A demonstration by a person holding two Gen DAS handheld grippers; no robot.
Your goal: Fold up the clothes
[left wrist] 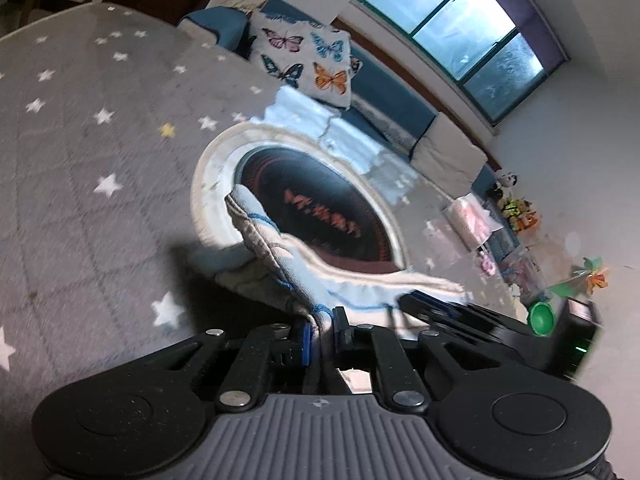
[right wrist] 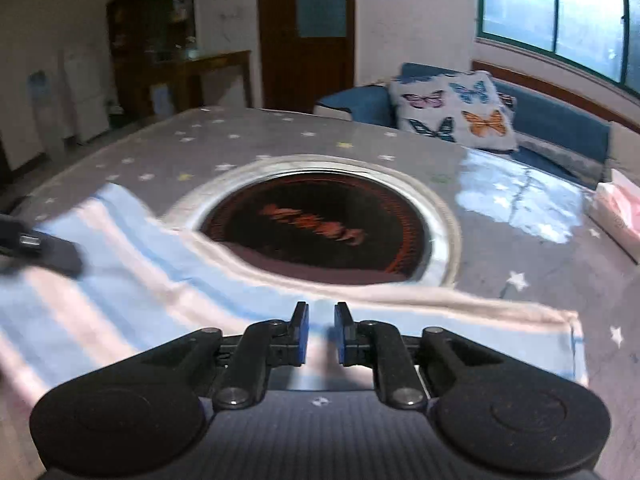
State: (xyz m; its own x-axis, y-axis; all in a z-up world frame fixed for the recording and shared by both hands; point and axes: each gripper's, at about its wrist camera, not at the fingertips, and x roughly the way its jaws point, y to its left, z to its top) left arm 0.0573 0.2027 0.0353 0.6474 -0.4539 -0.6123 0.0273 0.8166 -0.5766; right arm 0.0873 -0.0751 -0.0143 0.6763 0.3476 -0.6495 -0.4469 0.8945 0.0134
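A light blue, pink and white striped cloth (right wrist: 140,280) lies over the near part of the grey star-print table cover (right wrist: 280,136). My left gripper (left wrist: 323,326) is shut on a bunched edge of this cloth (left wrist: 272,248) and holds it raised off the table. My right gripper (right wrist: 322,328) hovers just over the flat part of the cloth, with a narrow gap between its blue pads and nothing pinched. The left view shows the right gripper (left wrist: 424,304) as a black shape at the right. In the right view the left gripper (right wrist: 52,252) comes in from the left edge.
A round dark disc with orange marks (right wrist: 320,228), ringed in pale metal, sits in the table's middle beyond the cloth. A blue sofa with a butterfly cushion (right wrist: 452,112) stands behind the table. A pink bag (right wrist: 620,208) lies at the right edge, a green cup (left wrist: 542,318) lower right.
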